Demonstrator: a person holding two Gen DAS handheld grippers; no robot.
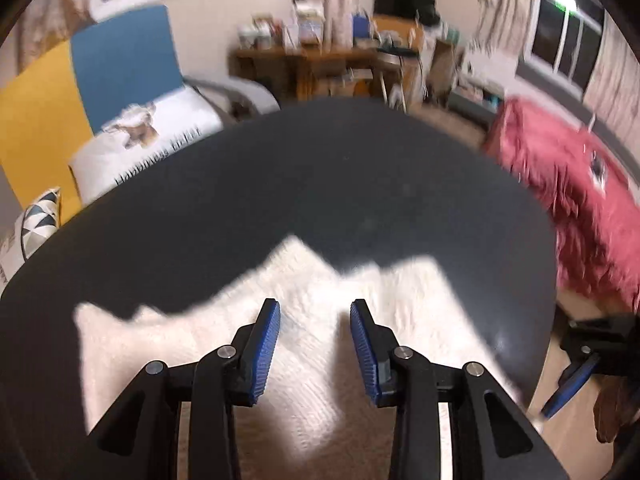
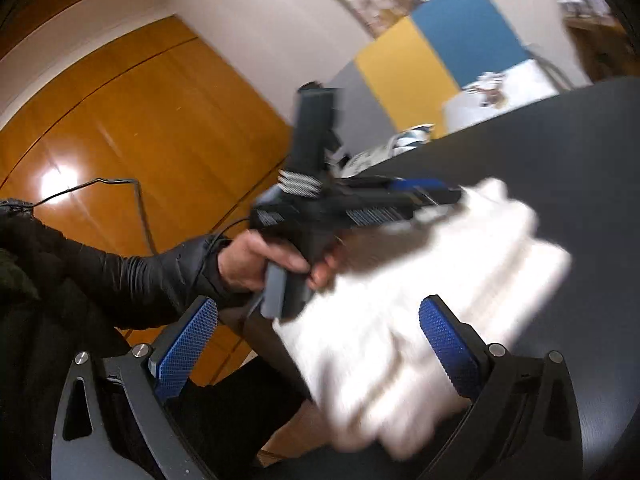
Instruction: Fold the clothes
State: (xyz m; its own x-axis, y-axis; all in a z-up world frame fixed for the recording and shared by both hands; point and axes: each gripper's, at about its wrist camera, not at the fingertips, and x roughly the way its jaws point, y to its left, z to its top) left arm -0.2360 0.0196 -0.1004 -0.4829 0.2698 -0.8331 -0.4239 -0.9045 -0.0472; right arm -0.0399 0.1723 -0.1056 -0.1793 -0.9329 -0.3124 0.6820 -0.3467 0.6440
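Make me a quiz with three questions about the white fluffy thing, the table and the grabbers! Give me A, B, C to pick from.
1. Where does the white garment lie?
A. On the dark table
B. On the red-covered bed
C. On the wooden floor

2. What colour are the pads on the gripper fingers?
A. Green
B. Blue
C. Orange

3. How does the left gripper stand?
A. Shut on a book
C. Shut on a pillow
B. Open, with nothing pinched

Answers:
1. A, both wrist views show the white cloth spread on the dark tabletop.
2. B, the ribbed pads are blue on the left gripper and on the right gripper too.
3. B, a clear gap shows between its fingers, and the cloth lies beneath them, not pinched.
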